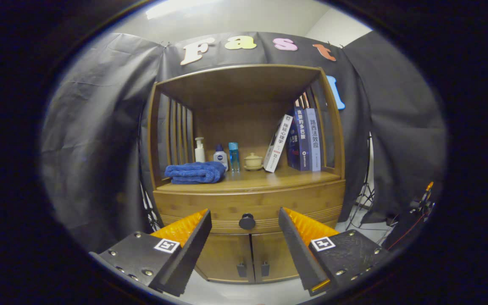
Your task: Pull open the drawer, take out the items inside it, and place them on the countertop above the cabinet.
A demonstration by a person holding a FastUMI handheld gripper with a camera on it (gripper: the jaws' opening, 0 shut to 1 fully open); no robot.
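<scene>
A wooden cabinet (pixel 248 199) stands ahead of me. Its drawer (pixel 210 207) is closed, with a dark round knob (pixel 247 221) at the centre of its front. My gripper (pixel 244 216) is open, and the knob shows in the gap between the two fingers, some way beyond them. The countertop (pixel 261 178) above the drawer forms the floor of an open shelf. The drawer's inside is hidden.
On the countertop lie a folded blue towel (pixel 195 173), a pump bottle (pixel 200 150), a small white bottle (pixel 220 156), a blue bottle (pixel 234 156), a lidded cup (pixel 253 161) and three books (pixel 299 142). Two lower doors (pixel 250 258) sit under the drawer. A tripod (pixel 364 199) stands at the right.
</scene>
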